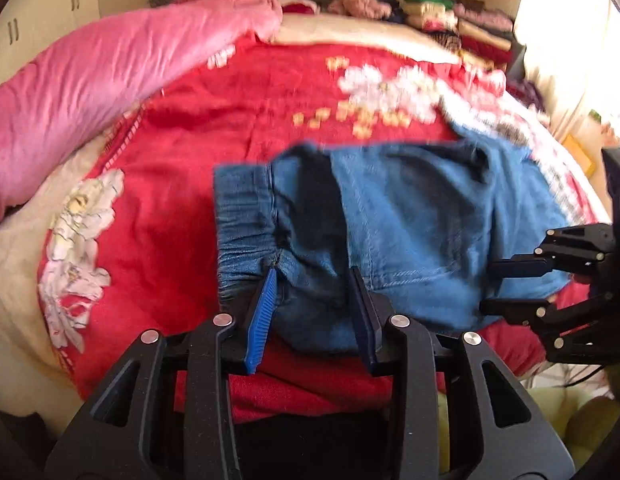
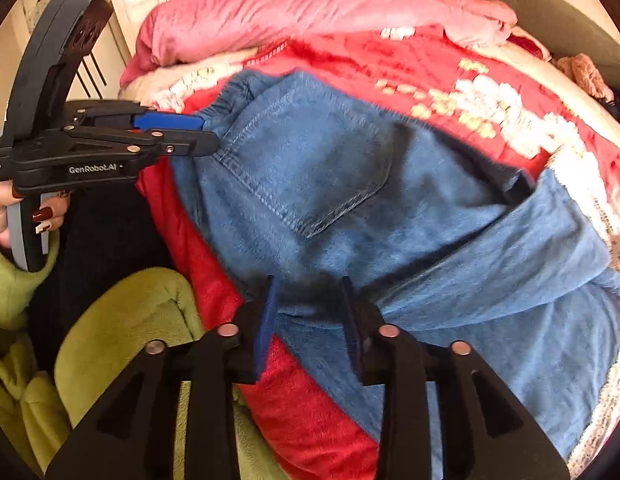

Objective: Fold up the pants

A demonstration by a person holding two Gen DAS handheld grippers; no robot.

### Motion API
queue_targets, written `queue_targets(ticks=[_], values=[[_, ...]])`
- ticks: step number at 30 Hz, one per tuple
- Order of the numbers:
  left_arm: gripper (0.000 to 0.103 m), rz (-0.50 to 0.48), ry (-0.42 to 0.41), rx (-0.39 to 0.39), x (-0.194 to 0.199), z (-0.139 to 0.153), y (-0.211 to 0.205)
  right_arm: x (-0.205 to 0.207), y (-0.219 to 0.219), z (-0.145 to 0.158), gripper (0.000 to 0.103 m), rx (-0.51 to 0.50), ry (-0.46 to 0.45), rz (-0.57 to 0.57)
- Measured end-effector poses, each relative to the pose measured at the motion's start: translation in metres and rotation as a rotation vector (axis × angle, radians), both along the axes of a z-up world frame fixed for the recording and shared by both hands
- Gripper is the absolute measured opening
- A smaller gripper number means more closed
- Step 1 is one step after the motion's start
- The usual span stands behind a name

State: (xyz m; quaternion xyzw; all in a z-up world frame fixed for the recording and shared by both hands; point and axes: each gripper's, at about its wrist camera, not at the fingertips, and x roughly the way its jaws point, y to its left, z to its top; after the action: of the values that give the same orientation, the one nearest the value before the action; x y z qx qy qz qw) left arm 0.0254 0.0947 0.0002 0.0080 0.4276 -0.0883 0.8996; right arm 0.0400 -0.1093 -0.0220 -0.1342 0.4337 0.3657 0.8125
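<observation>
The left gripper (image 1: pixel 312 276) has its fingers spread, with denim lying between them just beside the elastic waistband (image 1: pixel 240 236); it frames the cloth without pinching it. In the right wrist view this gripper (image 2: pixel 208 134) reaches in from the side at the waistband end, probably to take the top edge so it can be carried over in a fold. The right gripper (image 2: pixel 310 292) is also spread, its fingers set over the near edge of the jeans (image 2: pixel 350 200), below the back pocket (image 2: pixel 306 168); it grips nothing. Placed at opposite ends of the near edge, the two look ready to lift it together.

The jeans lie on the bed, already doubled, pocket side up, one layer running off to the right. Under them is a red floral blanket (image 1: pixel 230 92), with a pink quilt (image 1: pixel 94 76) heaped along the far left side. Motion blur softens the fabric edges.
</observation>
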Motion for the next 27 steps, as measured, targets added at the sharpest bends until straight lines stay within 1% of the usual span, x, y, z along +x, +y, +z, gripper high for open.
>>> queue_targets(ticks=[1,2,3,5,8,10,12,14,16,18,19,20,22,25,27], values=[[0.033,0.004,-0.014,0.001,-0.002,0.005,-0.001,0.001,-0.007,0.007,0.043,0.019,-0.011,-0.02],[0.037,0.01,-0.03,0.0,-0.004,0.01,-0.001,0.002,-0.013,0.012,0.044,0.029,-0.022,-0.038],[0.039,0.014,-0.042,-0.001,-0.006,0.016,-0.001,0.004,-0.02,0.017,0.044,0.036,-0.036,-0.057],[0.044,0.009,-0.064,-0.008,-0.008,0.026,-0.005,0.01,-0.037,0.027,0.05,0.036,-0.072,-0.109],[0.051,-0.03,-0.078,-0.018,-0.007,0.035,-0.022,0.025,-0.062,0.04,0.057,0.026,-0.115,-0.202],[0.052,-0.065,-0.075,-0.024,-0.005,0.037,-0.038,0.039,-0.079,0.047,0.059,0.036,-0.127,-0.252],[0.052,-0.109,-0.061,-0.04,-0.003,0.035,-0.056,0.059,-0.093,0.055,0.059,0.031,-0.135,-0.311],[0.052,-0.178,-0.027,-0.068,0.001,0.028,-0.082,0.077,-0.102,0.06,0.059,0.026,-0.135,-0.344],[0.052,-0.237,0.006,-0.079,0.007,0.019,-0.106,0.097,-0.11,0.063,0.059,0.025,-0.124,-0.365],[0.052,-0.273,0.028,-0.058,0.016,0.01,-0.126,0.123,-0.114,0.061,0.059,0.012,-0.106,-0.398],[0.049,-0.282,0.033,-0.051,0.019,0.006,-0.132,0.132,-0.114,0.06,0.059,-0.001,-0.098,-0.402],[0.043,-0.295,0.041,-0.049,0.022,0.003,-0.139,0.142,-0.114,0.057,0.059,-0.01,-0.089,-0.405],[0.037,-0.324,0.074,-0.065,0.033,-0.007,-0.153,0.164,-0.111,0.05,0.059,-0.028,-0.066,-0.42],[0.037,-0.328,0.117,-0.075,0.05,-0.021,-0.165,0.199,-0.103,0.031,0.059,-0.091,-0.028,-0.46],[0.037,-0.319,0.128,-0.069,0.059,-0.031,-0.169,0.218,-0.095,0.018,0.059,-0.114,-0.008,-0.469]])
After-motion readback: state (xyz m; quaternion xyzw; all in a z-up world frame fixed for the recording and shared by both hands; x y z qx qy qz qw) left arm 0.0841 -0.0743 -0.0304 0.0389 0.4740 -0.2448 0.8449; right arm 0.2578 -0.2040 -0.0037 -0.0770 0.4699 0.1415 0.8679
